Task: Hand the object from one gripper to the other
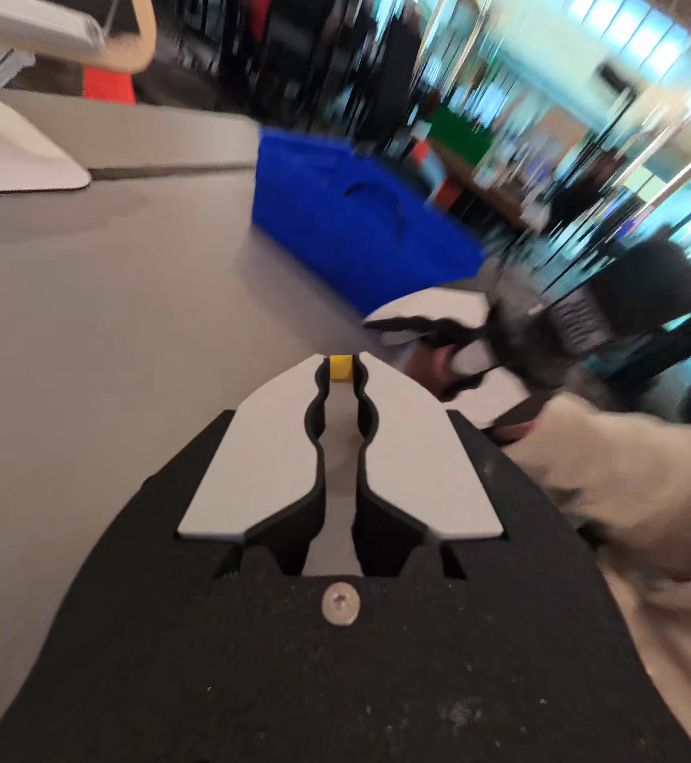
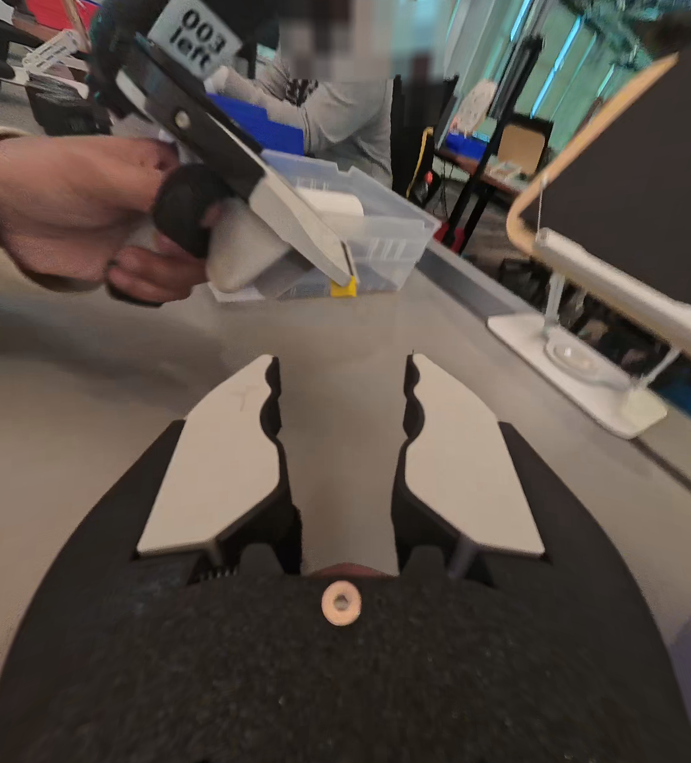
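Note:
A small yellow block is pinched between the fingertips of my left gripper, which is shut on it above the grey table. In the right wrist view the left gripper comes in from the upper left, held by a hand, with the yellow block at its tip. My right gripper is open and empty, low over the table, pointing toward the block and still apart from it. The right gripper also shows blurred at the right of the left wrist view.
A blue bin stands on the table. A clear plastic tray with small items sits behind the block. A white lamp stand is on the right. A seated person is behind the table. About 5 cm separates my left fingertips from my right.

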Tool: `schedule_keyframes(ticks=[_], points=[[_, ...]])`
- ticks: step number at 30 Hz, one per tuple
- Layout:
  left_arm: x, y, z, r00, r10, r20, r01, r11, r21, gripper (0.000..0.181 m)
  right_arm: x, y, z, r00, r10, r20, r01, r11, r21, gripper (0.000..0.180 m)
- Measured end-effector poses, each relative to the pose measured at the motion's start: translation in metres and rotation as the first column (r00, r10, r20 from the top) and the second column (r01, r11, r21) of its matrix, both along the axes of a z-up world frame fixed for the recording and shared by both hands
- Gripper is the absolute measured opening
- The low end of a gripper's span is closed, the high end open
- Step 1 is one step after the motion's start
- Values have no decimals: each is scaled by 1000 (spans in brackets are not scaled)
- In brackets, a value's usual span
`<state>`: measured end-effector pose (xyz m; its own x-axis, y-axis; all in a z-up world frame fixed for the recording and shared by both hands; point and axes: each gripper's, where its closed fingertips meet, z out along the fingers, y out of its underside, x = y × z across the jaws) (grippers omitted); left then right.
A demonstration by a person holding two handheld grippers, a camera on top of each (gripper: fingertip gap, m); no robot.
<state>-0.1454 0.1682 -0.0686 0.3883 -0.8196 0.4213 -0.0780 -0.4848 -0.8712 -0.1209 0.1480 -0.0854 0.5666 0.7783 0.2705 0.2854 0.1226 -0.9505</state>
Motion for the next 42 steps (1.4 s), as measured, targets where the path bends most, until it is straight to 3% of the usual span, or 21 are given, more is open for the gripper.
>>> schedule_keyframes(ticks=[4, 8, 11, 22, 26, 27, 30, 32, 34, 38, 42], points=[[-18, -20, 32, 927, 29, 373, 61, 972, -226, 10, -30, 1, 38, 997, 76, -30, -69, 980, 188, 48], [-24, -36, 30, 838, 40, 544, 174, 926, -336, 10, -53, -15, 37, 988, 153, -31, -144, 971, 189, 36], [-21, -42, 29, 807, 25, 590, 235, 903, -359, 9, -60, -24, 36, 986, 164, -11, -156, 957, 246, 27], [-11, -44, 21, 816, -11, 578, 277, 885, -374, 10, -49, -18, 29, 994, 102, 43, -110, 957, 268, 10], [-12, -43, 8, 882, -49, 470, 232, 912, -339, 17, -44, -15, 21, 993, 78, 84, -96, 967, 238, 11], [-15, -43, 3, 912, -51, 408, 193, 929, -317, 25, -40, -13, 20, 994, 59, 94, -80, 968, 238, 11], [-30, -44, -17, 988, 3, 156, 25, 984, -175, 26, -13, 0, 11, 980, -66, 186, 17, 967, 254, 11], [-40, -40, -29, 995, 98, -12, -99, 994, -51, 26, 6, 8, -1, 928, -178, 327, 69, 945, 318, 11], [-42, -35, -26, 983, 163, -82, -158, 985, 72, 26, 11, 12, -11, 856, -256, 450, 72, 919, 387, 11], [-29, -39, -29, 970, 164, -179, -128, 972, 198, 26, -11, 4, -20, 753, -343, 561, 42, 877, 480, 11], [-20, -47, -30, 972, 137, -193, -95, 972, 214, 26, -31, -8, -17, 762, -339, 551, 21, 865, 502, 11]])
